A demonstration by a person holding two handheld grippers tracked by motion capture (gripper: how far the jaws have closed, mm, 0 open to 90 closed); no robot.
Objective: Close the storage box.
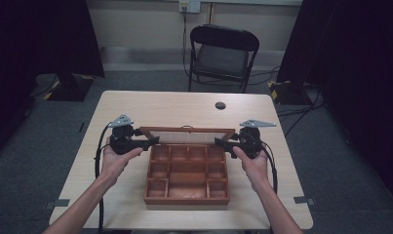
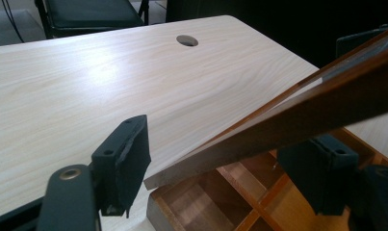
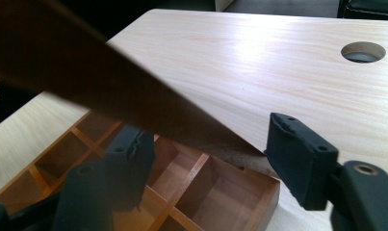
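Observation:
A wooden box [image 1: 186, 200] with several empty compartments sits in the middle of the table [image 1: 150, 107], its glass-paned lid [image 1: 186, 130] raised at the back. My left gripper [image 1: 152, 141] is at the lid's left corner. In the left gripper view the lid frame [image 2: 302, 115] passes between the jaws of that gripper [image 2: 220, 173], and the pads [image 2: 122, 161] stand off it. My right gripper [image 1: 218, 141] is at the lid's right corner. There the lid [image 3: 109, 91] again lies inside the right gripper [image 3: 215, 166] with a gap to each pad, above the compartments [image 3: 191, 183].
A cable hole [image 1: 220, 105] lies in the tabletop behind the box. A black folding chair [image 1: 223, 53] stands beyond the table's far edge. Dark curtains hang at both sides, and cables trail on the floor at the right.

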